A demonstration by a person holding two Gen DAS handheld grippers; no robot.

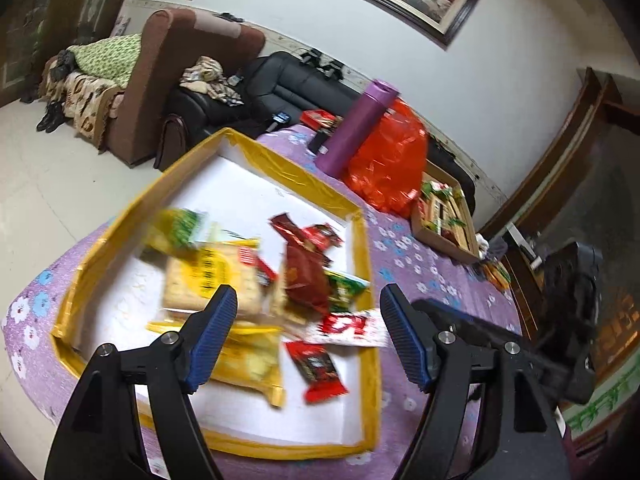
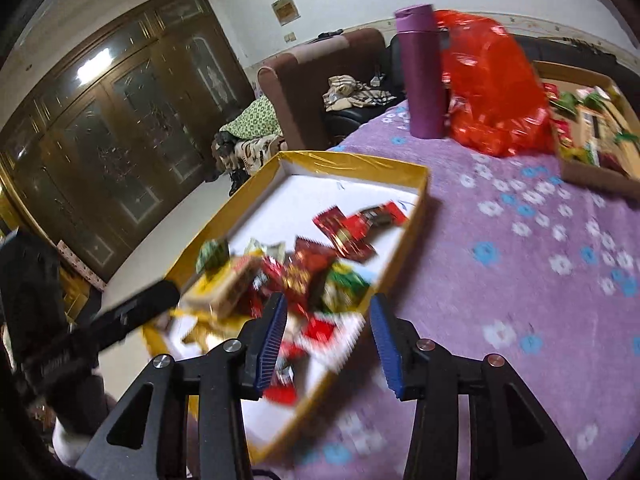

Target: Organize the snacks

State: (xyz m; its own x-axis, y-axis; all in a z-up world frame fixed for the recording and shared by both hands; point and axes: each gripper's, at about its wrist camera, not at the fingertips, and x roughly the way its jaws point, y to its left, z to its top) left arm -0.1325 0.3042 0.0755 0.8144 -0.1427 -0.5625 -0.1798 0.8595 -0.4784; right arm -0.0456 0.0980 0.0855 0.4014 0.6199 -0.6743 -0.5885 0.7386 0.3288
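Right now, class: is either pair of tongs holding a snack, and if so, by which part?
Neither. The left tongs and right tongs both stand open above the yellow-rimmed tray, nothing between their fingers.

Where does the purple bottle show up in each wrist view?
Left wrist: the purple bottle stands upper centre-right, beyond the far corner of the yellow tray.
Right wrist: the bottle is top centre-right, upright on the purple cloth.
Shared landmark: the red plastic bag right beside it.

Both wrist cams look down close; share yellow tray.
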